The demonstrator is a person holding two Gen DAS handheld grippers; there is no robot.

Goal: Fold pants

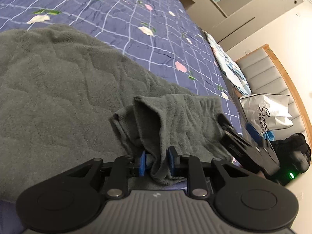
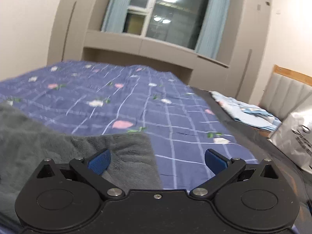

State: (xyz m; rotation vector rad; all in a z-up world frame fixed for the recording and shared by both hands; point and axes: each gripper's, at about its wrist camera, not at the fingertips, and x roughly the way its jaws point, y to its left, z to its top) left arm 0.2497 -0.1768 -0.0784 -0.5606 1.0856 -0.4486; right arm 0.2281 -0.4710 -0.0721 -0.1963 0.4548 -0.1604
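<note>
Grey fleece pants lie spread on a blue checked bed cover. At their near end the fabric is bunched into an upright fold. My left gripper is shut on the base of that fold, blue pads pressing it from both sides. My right gripper comes in from the right at the pants' edge. In the right wrist view the right gripper stands wide open. A corner of the pants lies by its left pad; its right pad is over bare cover.
A silver shopping bag stands by the bed's right edge, also seen in the right wrist view. Folded light-blue bedding lies near the padded headboard. A window and cabinets are beyond the far side.
</note>
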